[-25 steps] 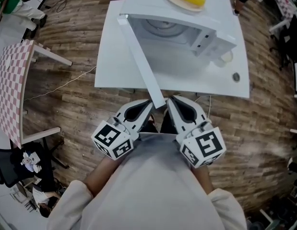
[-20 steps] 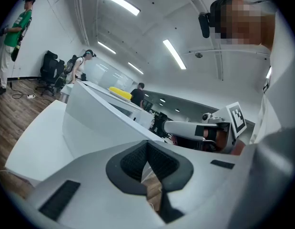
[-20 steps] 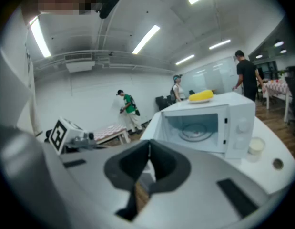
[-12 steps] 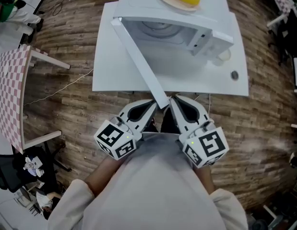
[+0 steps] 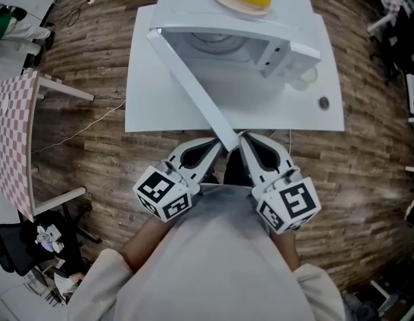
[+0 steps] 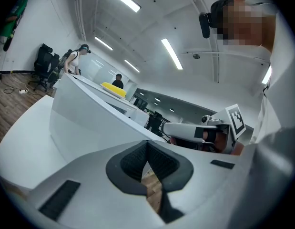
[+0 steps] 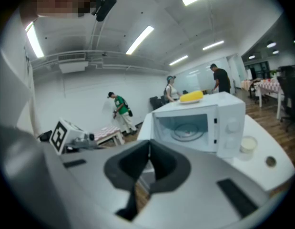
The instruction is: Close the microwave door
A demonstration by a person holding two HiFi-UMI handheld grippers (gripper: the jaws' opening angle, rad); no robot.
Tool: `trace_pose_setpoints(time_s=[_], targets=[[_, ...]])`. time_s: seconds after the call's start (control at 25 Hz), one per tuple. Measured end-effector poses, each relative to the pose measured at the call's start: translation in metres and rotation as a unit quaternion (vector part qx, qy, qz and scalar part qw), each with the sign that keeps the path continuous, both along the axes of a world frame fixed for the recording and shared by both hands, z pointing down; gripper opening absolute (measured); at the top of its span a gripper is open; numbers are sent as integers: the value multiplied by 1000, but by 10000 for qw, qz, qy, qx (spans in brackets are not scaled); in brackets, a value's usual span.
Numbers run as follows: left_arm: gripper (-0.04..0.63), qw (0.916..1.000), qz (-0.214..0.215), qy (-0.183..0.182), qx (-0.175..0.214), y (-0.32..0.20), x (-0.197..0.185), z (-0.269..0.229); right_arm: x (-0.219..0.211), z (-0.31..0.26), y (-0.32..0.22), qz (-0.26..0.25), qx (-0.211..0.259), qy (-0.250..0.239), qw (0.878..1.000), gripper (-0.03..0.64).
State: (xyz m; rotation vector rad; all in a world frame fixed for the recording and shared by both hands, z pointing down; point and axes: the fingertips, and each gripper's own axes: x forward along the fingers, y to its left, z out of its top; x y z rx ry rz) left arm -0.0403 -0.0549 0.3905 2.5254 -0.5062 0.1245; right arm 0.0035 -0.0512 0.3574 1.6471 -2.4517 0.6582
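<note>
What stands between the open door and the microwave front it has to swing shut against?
Nothing visible. The table inside the arc of the door is bare; the small cup sits right of the microwave, seemingly clear of the swing.

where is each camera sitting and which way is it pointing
Head view: on the person's head, facing down at the microwave with its door open; left gripper, right gripper, shirt show.
Left gripper view: on the left gripper, looking along its shut jaws at the door; the right gripper shows.
Right gripper view: on the right gripper, facing the microwave's open cavity; the left gripper's cube shows.
Shared: both gripper views catch the corn on top.
</note>
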Motion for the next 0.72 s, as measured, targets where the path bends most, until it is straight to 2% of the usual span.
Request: trace_pose_setpoints(time_s=[0.72], targets=[[20,9995,223,137,-157,-15,19,2,19,7,-3,322,-91,-82,9994,21]])
